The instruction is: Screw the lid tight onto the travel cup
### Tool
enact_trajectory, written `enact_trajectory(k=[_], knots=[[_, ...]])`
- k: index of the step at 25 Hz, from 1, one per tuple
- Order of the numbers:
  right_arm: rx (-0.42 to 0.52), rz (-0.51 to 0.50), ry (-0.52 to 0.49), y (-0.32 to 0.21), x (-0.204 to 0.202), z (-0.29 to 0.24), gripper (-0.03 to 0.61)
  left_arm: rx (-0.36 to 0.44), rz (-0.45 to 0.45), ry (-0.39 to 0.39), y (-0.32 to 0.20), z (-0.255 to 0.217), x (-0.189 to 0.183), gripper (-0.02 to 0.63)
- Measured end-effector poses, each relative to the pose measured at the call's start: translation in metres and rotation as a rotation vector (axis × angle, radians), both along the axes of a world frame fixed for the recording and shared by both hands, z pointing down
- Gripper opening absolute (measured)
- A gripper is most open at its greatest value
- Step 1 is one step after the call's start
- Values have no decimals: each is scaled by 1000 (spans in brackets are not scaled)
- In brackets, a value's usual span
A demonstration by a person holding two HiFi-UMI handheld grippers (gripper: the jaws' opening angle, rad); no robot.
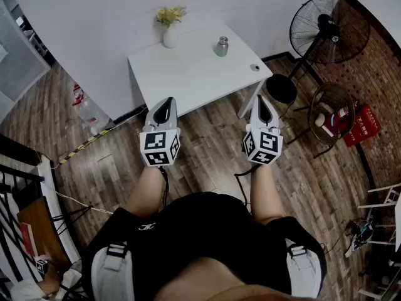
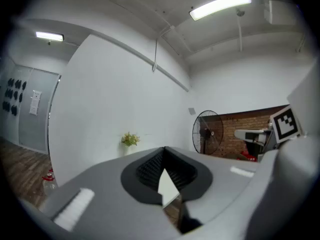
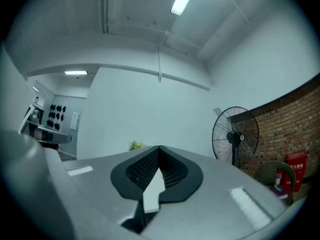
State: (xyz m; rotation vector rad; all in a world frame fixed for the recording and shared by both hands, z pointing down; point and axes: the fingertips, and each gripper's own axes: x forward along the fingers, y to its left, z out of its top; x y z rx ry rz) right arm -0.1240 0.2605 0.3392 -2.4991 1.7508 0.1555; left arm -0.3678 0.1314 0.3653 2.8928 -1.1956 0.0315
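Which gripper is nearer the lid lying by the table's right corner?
Right. The right gripper is over the floor just in front of the table corner where the lid lies; the left gripper is farther off, by the table's other front corner.

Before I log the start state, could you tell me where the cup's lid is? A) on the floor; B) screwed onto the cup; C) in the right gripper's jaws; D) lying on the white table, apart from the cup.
D: the lid lies on the white table near its right corner, apart from the travel cup.
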Motion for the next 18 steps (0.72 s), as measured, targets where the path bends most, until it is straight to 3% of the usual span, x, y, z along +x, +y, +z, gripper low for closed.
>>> enact_trajectory(k=[18], knots=[[31,-64,-44,1,54,4,2,-33,-52,-2,-5,1,54,54]])
